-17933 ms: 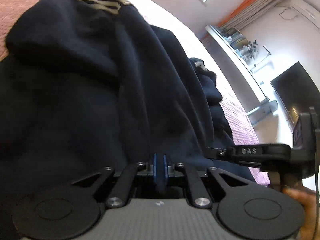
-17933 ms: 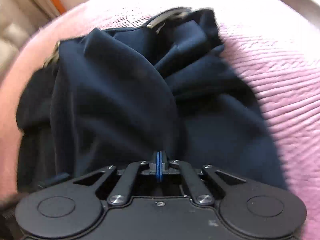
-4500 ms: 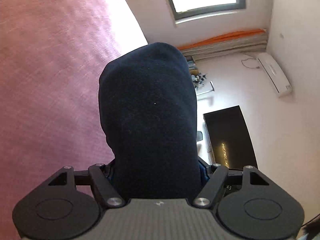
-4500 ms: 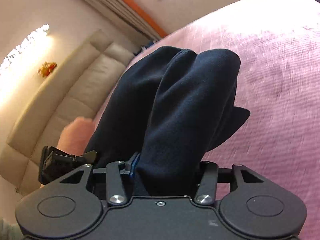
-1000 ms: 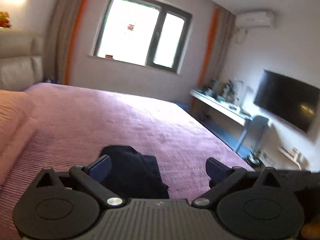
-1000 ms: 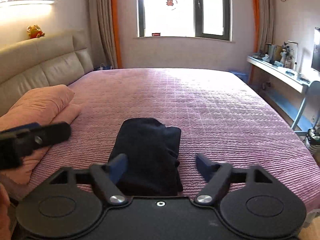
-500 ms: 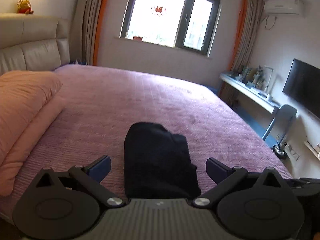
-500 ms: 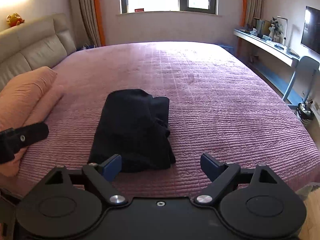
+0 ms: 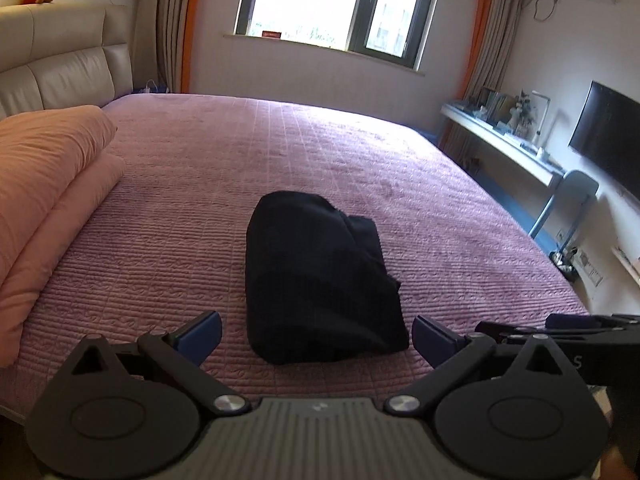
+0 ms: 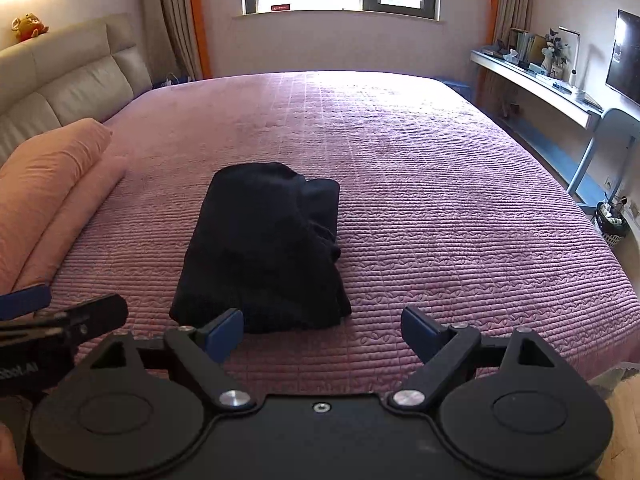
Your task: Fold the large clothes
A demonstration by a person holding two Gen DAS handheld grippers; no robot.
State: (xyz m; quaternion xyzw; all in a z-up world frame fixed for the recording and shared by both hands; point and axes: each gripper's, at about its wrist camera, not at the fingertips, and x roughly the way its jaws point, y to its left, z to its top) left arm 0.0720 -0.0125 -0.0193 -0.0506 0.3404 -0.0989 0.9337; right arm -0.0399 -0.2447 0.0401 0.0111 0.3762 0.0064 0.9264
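Folded dark navy garment (image 9: 320, 284) lay on the purple quilted bedspread (image 9: 192, 200); both left gripper (image 9: 316, 334) and right gripper (image 10: 322, 330) gaped, released. Only the right view showed a wastebasket (image 10: 612, 226).

Daylight is pouring in from the window (image 9: 336, 8), blowing out its panes and glaring on the far bedspread (image 10: 360, 80). Foreground is staying dim, sharp; fisheye is bending edges in both views.

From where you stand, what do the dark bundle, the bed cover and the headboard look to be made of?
The dark bundle: soft matte navy cloth, probably a thick knit or fleece, since it slumps in rounded folds. The bed cover: quilted purple fabric with stitched ridges in rows. The headboard: padded beige panels with a slight sheen, leather or an imitation.
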